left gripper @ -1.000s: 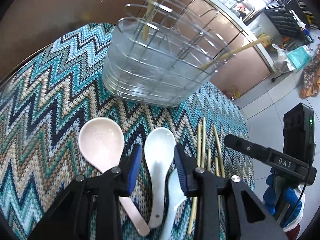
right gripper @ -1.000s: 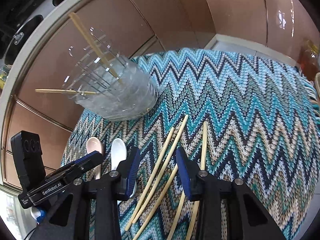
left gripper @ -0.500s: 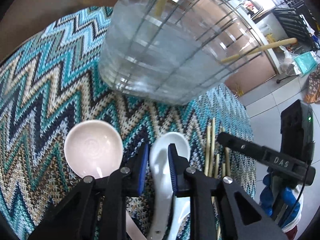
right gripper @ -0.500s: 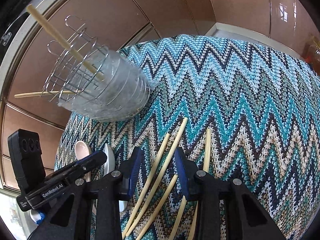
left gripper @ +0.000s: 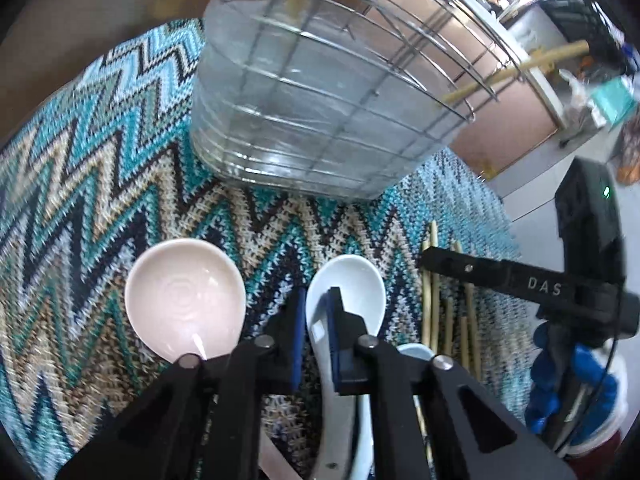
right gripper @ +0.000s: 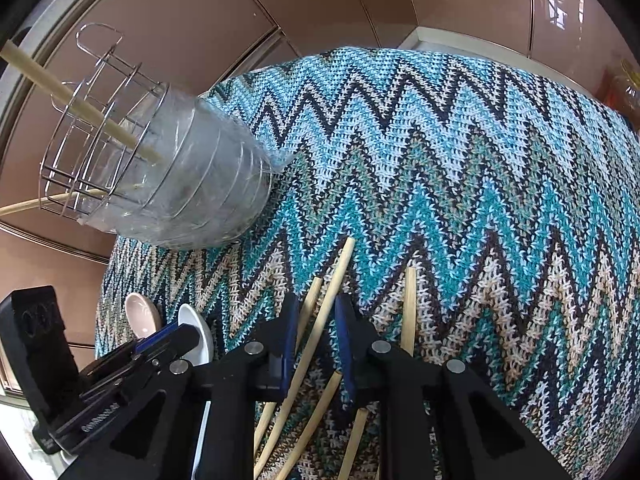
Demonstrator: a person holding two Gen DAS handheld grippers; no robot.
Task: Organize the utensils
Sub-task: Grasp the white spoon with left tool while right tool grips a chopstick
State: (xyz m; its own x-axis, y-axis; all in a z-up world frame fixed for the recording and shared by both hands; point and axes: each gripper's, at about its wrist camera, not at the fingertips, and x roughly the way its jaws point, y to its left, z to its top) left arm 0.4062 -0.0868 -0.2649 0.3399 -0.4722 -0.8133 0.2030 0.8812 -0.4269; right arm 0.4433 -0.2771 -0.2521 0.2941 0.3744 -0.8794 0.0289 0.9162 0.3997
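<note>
White ceramic soup spoon (left gripper: pixel 352 280) lies bowl-forward on the zigzag knitted mat (left gripper: pixel 100 184), its handle running back toward the camera beneath the left gripper (left gripper: pixel 316 336), whose blue-padded jaws are narrowed to a slim gap astride the spoon's left rim where bowl meets handle. Whether the pads are actually pinching the ceramic cannot be told from this angle. A pink spoon (left gripper: pixel 184 300) rests just to the left, and a second pale spoon (left gripper: pixel 416 354) is tucked partly under the white one's right side. Beyond them stands the wire utensil caddy (left gripper: pixel 320 100) with its clear plastic liner, two bamboo chopsticks (left gripper: pixel 516 68) already poking out of it.

Further right, loose chopsticks (right gripper: pixel 320 320) lie roughly parallel, pointing away toward the caddy. The right gripper (right gripper: pixel 316 336) straddles two of them with jaws partly open and nothing visibly clamped; another chopstick (right gripper: pixel 409 308) sits just outside its right finger.

Judging by the layout, the spoon's long axis lines up with the left gripper's reach, so that hand is the nearer one for carrying it forward to the caddy directly ahead.
</note>
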